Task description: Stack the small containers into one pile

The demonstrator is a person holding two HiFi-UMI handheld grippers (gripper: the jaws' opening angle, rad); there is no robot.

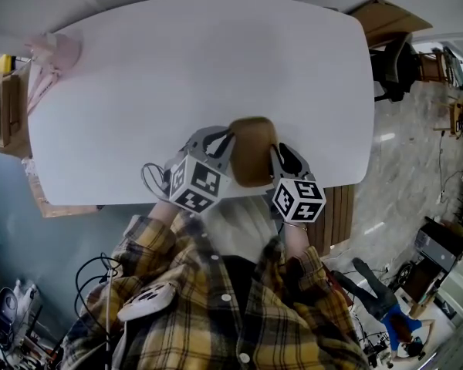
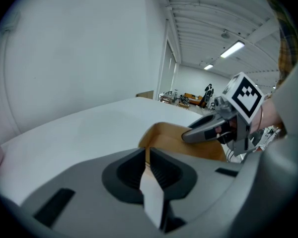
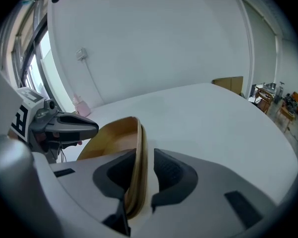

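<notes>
A brown container [image 1: 251, 151] is seen on the white table [image 1: 177, 68], close to the near edge and just in front of the person's plaid shirt [image 1: 216, 307]. It is a shallow tray of thin, tan, paper-like material, longer than it is wide, with rounded corners and low walls that lean slightly outward. Its inside is plain and nothing can be seen in it.

In the right gripper view, the wall [image 3: 134, 148] is shown as a few thin layers lying close together, one rim inside another.

The container is flanked by both grippers. Its left wall is met by the left gripper [image 1: 222, 143]. In the left gripper view, the two pads [image 2: 161, 170] are pressed together on that thin wall, which is clamped upright between them. Beyond the pads the tray [image 2: 174, 140] opens out.

The opposite wall is met by the right gripper [image 1: 280, 159]. In the right gripper view [image 3: 144, 160], the layered wall stands between the jaws, which are held apart. The wall lies against the left pad [image 3: 120, 170], and a clear gap is left on the side of the other pad.

A pale pink object [image 1: 54, 52] is seen at the far left corner of the table, well apart from the container.
</notes>
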